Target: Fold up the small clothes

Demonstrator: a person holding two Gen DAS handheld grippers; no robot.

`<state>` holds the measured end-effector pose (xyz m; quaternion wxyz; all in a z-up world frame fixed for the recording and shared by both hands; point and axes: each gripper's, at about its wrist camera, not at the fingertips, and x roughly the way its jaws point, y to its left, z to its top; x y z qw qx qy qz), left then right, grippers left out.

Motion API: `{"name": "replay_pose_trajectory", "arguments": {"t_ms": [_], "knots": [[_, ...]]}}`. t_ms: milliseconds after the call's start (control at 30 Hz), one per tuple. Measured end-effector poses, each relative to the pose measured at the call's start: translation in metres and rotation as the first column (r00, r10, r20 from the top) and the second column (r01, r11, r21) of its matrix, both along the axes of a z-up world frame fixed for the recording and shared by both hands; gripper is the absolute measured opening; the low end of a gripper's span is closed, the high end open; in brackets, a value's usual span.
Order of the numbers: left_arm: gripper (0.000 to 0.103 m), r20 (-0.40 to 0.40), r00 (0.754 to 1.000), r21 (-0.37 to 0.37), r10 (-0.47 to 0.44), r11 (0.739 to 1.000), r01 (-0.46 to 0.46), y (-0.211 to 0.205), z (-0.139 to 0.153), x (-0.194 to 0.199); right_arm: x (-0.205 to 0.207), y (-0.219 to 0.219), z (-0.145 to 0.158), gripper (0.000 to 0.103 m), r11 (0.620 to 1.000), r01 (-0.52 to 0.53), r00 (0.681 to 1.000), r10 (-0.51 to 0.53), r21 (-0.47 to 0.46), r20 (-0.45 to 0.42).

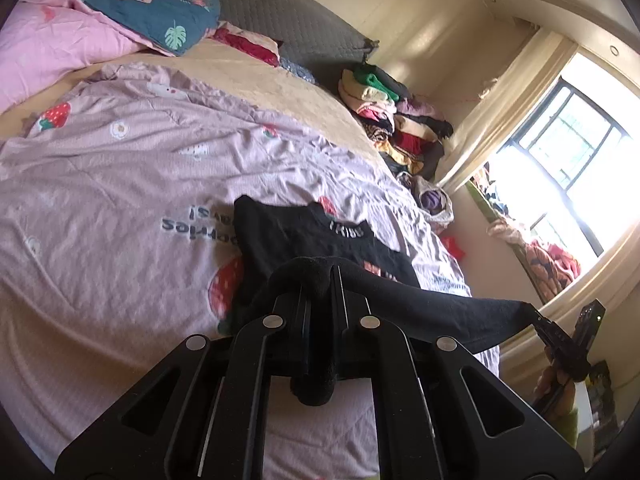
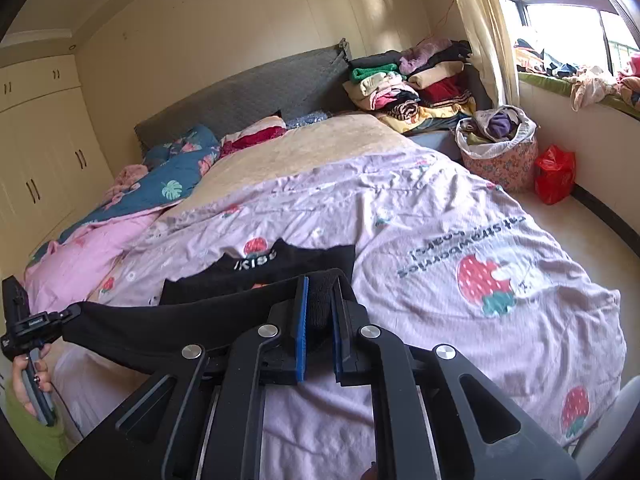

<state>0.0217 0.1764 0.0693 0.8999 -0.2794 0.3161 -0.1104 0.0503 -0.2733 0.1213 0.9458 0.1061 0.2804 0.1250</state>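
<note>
Both hand-held grippers, left (image 1: pixel 320 280) and right (image 2: pixel 320 292), clamped on black garment (image 1: pixel 280 236), lengthwise, collar toward headboard (image 2: pixel 248 92).

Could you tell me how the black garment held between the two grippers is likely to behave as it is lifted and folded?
Probably floppy: the black garment sags between the left gripper and the right gripper. Likely light, since small pinches at its edge carry it. Its lower part lies flat on the strawberry bedsheet, so it should drape rather than hold shape.
</note>
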Motion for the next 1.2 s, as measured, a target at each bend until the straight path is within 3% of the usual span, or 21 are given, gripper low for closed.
{"name": "replay_pose_trajectory", "arguments": {"t_ms": [567, 900, 1200], "knots": [[0.002, -0.038, 0.998, -0.01, 0.051, 0.999, -0.051, 0.005, -0.016, 0.055, 0.087, 0.015, -0.015, 0.009, 0.995, 0.07, 0.997, -0.073, -0.078, -0.037], [0.002, -0.093, 0.992, -0.01, 0.082, 0.996, -0.083, 0.005, -0.039, 0.089, 0.133, 0.023, -0.047, 0.009, 0.988, 0.084, 0.988, -0.1, -0.133, -0.118], [0.004, -0.139, 0.986, 0.04, 0.094, 0.995, -0.089, -0.002, -0.059, 0.107, 0.158, 0.03, -0.083, 0.01, 0.984, 0.082, 0.974, -0.112, -0.155, -0.198]]}}
